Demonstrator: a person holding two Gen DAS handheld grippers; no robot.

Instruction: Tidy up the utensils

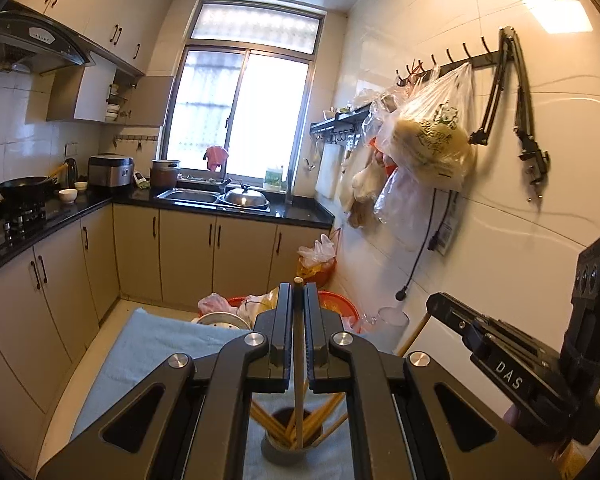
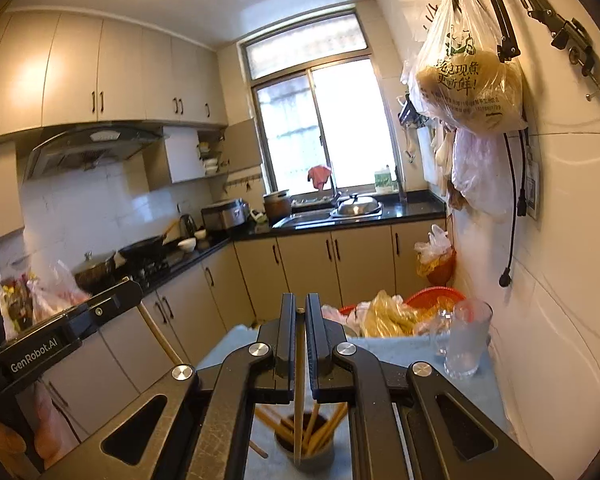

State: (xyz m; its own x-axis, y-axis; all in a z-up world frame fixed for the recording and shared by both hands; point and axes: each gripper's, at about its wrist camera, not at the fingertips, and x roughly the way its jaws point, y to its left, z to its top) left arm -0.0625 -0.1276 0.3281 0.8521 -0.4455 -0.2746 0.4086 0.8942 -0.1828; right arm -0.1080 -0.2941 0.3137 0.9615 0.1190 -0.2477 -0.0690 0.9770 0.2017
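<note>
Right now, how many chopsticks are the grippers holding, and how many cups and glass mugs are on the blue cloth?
Chopsticks held: 2, one in the left gripper, one in the right gripper
Chopstick cups: 1
Glass mugs: 1
Total: 4
More chopsticks stand in the cup, but they overlap too much to count.

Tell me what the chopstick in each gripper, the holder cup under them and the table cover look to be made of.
Left gripper chopstick: pale, matte tan, probably wood or bamboo.
Right gripper chopstick: same tan look, likely the same.
Holder cup: grey and dull with a dark inside; metal or ceramic, unclear.
Table cover: light blue, soft, nappy surface, apparently a cloth towel.
</note>
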